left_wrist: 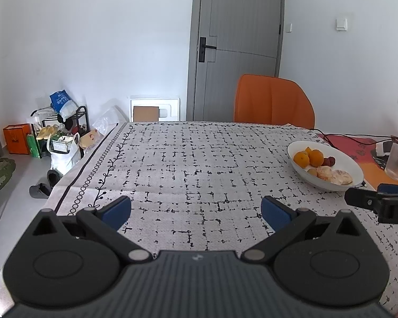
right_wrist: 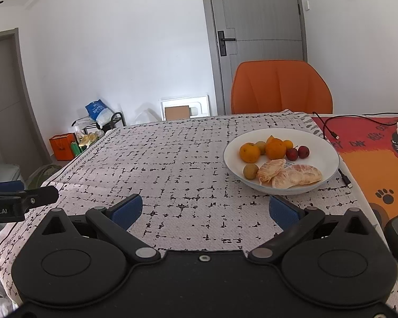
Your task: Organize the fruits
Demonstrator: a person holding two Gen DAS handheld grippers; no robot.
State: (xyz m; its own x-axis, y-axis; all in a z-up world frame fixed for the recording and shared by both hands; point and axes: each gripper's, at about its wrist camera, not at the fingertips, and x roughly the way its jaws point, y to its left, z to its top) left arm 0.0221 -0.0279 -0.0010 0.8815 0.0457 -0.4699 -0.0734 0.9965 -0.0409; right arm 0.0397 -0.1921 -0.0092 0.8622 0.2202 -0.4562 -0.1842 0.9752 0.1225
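A white bowl (right_wrist: 329,169) stands on the patterned tablecloth (right_wrist: 172,164), right of centre in the right wrist view and at the far right (left_wrist: 355,169) in the left wrist view. In it lie oranges (right_wrist: 249,152), small red fruits (right_wrist: 303,151), a brownish round fruit (right_wrist: 250,171) and peeled pomelo segments (right_wrist: 297,176). My right gripper (right_wrist: 205,209) stands open above the cloth, short of the bowl, with nothing between its blue pads. My left gripper (left_wrist: 196,209) is open too, over bare cloth left of the bowl.
An orange chair (right_wrist: 281,87) stands behind the table's far edge, before a grey door (right_wrist: 260,26). A colourful mat (right_wrist: 371,153) with cables and a plastic cup (left_wrist: 396,164) lies to the right. Bags and a shoe rack (left_wrist: 58,129) crowd the floor at left.
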